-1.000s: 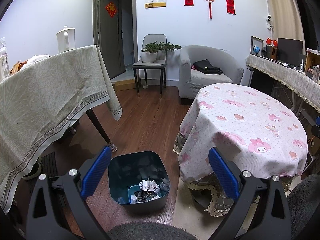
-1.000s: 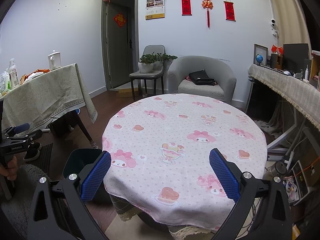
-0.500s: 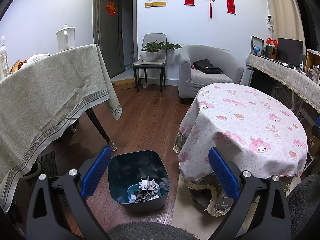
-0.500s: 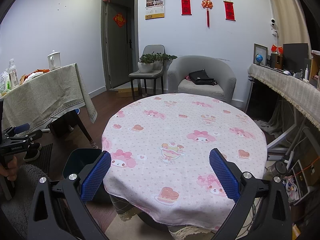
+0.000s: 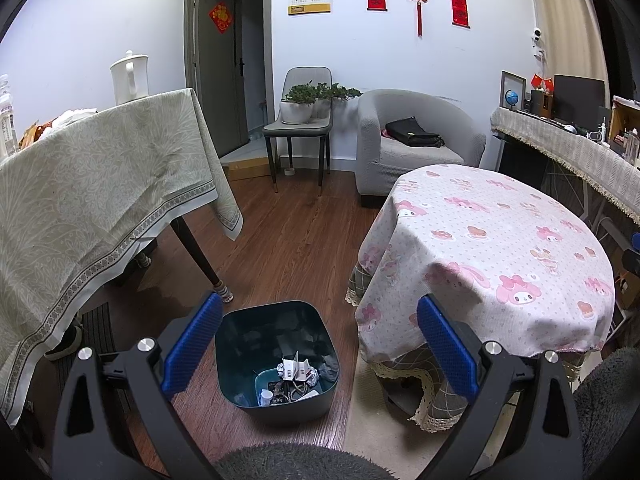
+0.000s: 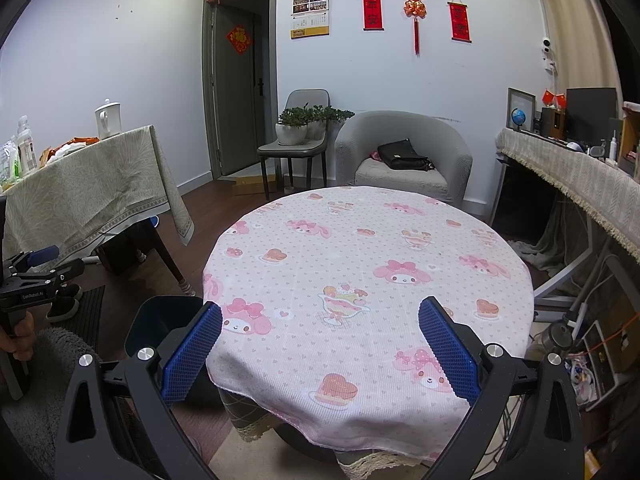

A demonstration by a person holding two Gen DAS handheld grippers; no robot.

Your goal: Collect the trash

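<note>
A dark teal trash bin (image 5: 276, 356) stands on the wood floor with crumpled paper and small trash (image 5: 294, 376) in its bottom. My left gripper (image 5: 320, 344) is open and empty, held above and just in front of the bin. My right gripper (image 6: 320, 348) is open and empty over the near edge of the round table with the pink cartoon cloth (image 6: 368, 280). The bin's rim (image 6: 160, 320) shows at the table's left in the right wrist view. The left gripper (image 6: 32, 276) also shows at the far left there.
A rectangular table with a beige cloth (image 5: 100, 184) stands to the left, with a white kettle (image 5: 130, 76) on it. A grey armchair (image 5: 412, 144) with a black bag and a chair with a plant (image 5: 300, 112) stand at the back. A cluttered desk (image 5: 568, 148) runs along the right.
</note>
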